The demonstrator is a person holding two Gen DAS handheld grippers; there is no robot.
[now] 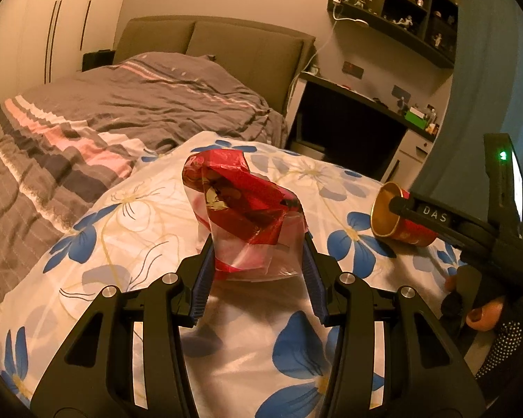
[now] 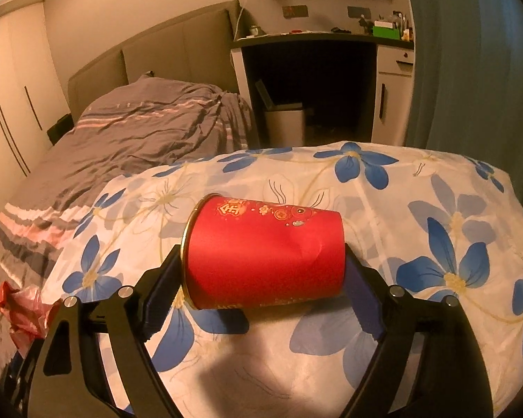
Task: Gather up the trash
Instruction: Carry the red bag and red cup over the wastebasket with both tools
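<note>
A: Starting at our left, we have the left gripper with its jaws partway closed and pinching a crumpled red-and-clear plastic wrapper. The wrapper's lower part sits between the two blue pads, and its red top bulges up above them over the floral quilt.

B: We agree. The striped grey bedding lies beyond it, further left and back.

A: Moving right, we see the red paper cup lying on its side on the same quilt, rim to the left, base to the right, with a dent in its wall.

B: And the right gripper straddles it lengthwise. Its jaws are spread wide, one finger at the rim end, the other at the base end, both right up against the cup.

A: We cannot tell whether the pads actually press on it.

B: In the left wrist view, a gloved hand holds that gripper.
</note>
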